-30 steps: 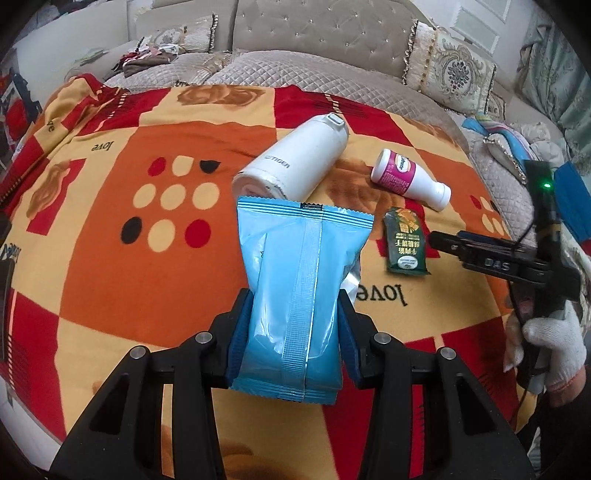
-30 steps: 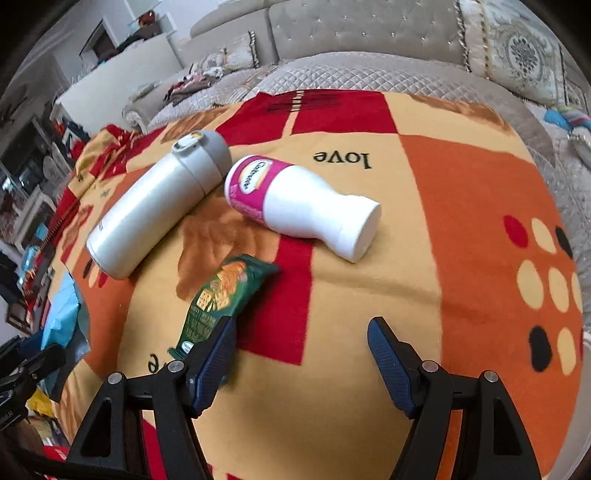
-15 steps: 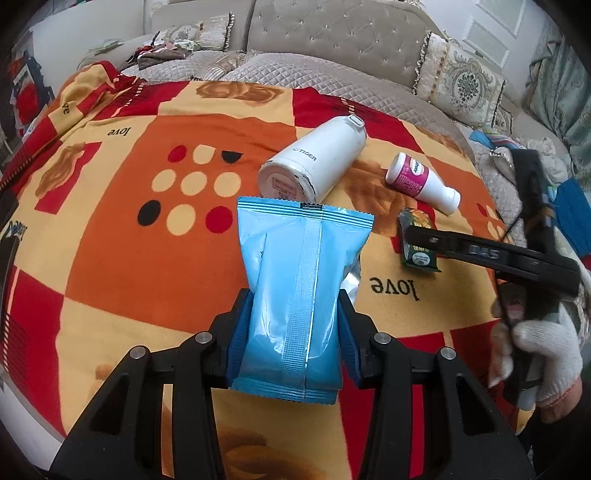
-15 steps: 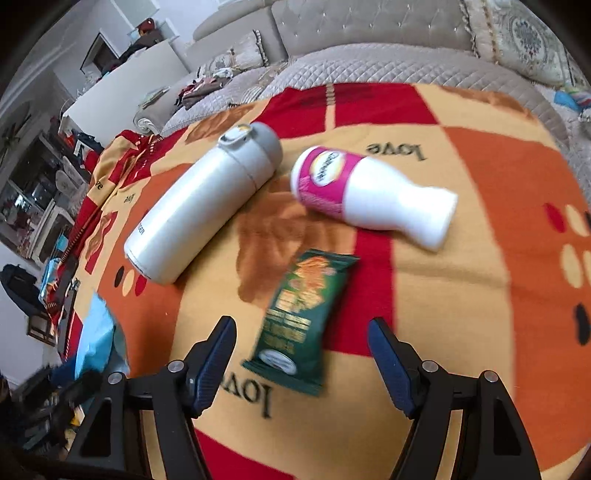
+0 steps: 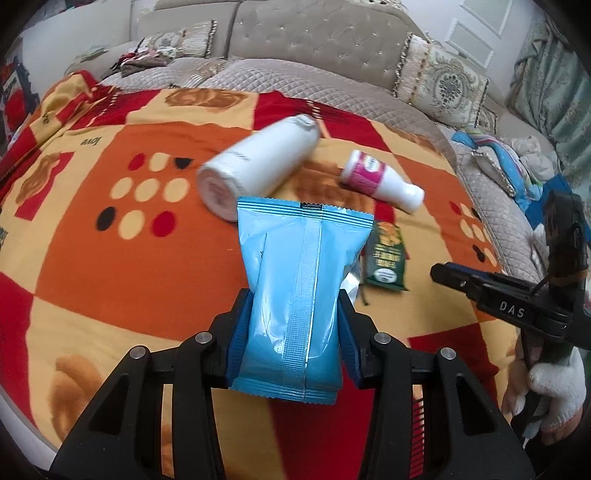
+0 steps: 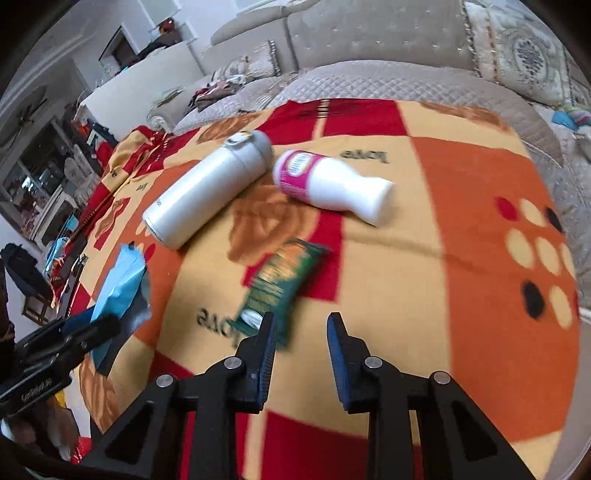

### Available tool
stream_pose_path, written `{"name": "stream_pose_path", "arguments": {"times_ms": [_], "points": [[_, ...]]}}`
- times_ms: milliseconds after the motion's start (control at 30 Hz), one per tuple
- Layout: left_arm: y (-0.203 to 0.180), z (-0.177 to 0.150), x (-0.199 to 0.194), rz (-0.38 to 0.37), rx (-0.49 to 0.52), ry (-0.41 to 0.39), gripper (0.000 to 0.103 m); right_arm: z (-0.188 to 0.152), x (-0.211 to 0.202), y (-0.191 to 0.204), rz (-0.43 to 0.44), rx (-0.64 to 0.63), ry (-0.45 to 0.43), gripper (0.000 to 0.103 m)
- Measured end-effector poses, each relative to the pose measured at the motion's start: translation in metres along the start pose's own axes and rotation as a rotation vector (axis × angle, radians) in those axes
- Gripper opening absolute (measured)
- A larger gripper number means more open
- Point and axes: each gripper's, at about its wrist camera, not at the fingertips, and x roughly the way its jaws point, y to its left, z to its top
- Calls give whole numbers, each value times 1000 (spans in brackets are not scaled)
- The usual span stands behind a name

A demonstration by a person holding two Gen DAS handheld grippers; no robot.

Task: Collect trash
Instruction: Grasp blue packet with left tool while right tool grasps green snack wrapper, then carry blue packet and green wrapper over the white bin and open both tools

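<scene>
My left gripper (image 5: 293,343) clamps the blue packet (image 5: 295,295) upright above the blanket (image 5: 92,288). My right gripper (image 6: 301,332) has just been closing, nothing between its narrowed jaws; the green wrapper (image 6: 280,280) lies mid-blanket, its near end behind the left finger.

Home living rm: tufted beige sofa (image 5: 325,33) w/ cushions (image 5: 443,86), bright blanket (image 5: 110,266) (clothes (image 6: 218,88) strewn behind).

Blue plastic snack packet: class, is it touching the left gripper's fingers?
Touching. The left wrist view shows the left gripper with both fingers pressed against the blue plastic snack packet, clamping its sides.
</scene>
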Motion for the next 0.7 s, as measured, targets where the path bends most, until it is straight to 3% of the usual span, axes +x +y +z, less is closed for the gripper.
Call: {"name": "stream_pose_path", "arguments": {"times_ms": [133,167,200,233,467,600,700], "points": [[-8,0,-6,10,21,-18,42,-3,3,-7,29,42,6,27],[-7,0,-8,20,24,-22,42,-3,5,-6,41,57,2,31],[-4,0,-9,23,23,-21,42,-1,9,-2,47,69,7,42],[1,0,-11,29,17,-20,42,1,14,2,49,73,11,45],[33,-7,-16,74,-33,-21,42,24,58,39,-51,19,43,45],[30,-10,-12,57,-31,-12,42,24,66,42,-94,-40,47,27],[19,-9,-6,31,-22,-11,42,15,49,33,-75,-64,41,23]]}}
